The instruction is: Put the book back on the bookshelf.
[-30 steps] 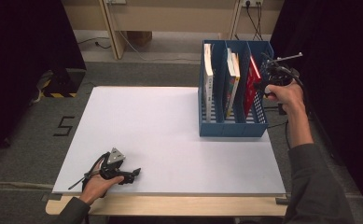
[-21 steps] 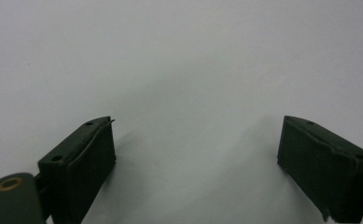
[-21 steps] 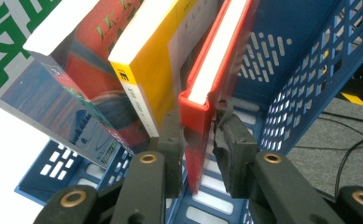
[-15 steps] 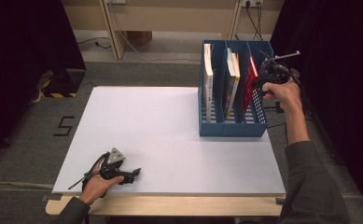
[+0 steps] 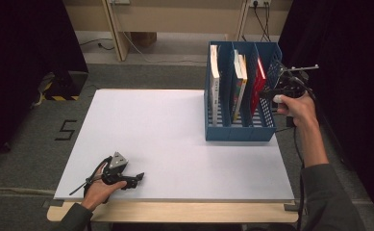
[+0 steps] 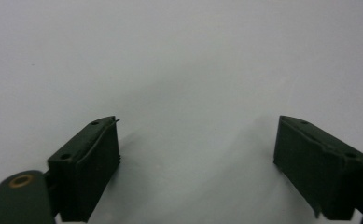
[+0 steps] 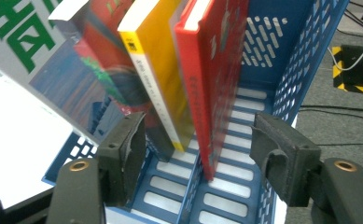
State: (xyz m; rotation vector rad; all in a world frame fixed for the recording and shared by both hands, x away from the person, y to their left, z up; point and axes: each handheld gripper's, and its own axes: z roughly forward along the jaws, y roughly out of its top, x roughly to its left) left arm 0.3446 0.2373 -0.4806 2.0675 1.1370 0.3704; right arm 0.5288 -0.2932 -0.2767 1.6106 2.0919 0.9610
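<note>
upright, the red book (image 7: 216, 79) stands spine-up in the blue rack's (image 5: 266, 132) right slot; right gripper (image 7: 198, 154) jaws just opened, straddling it; left gripper (image 5: 127, 179) open, empty on the white desk (image 5: 165, 130).

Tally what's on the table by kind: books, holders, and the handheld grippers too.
Books: 4, namely a white book, a teal-and-red book, a yellow book and a red book
Blue file rack: 1
Grippers: 2, the left gripper and the right gripper
Total: 7
</note>
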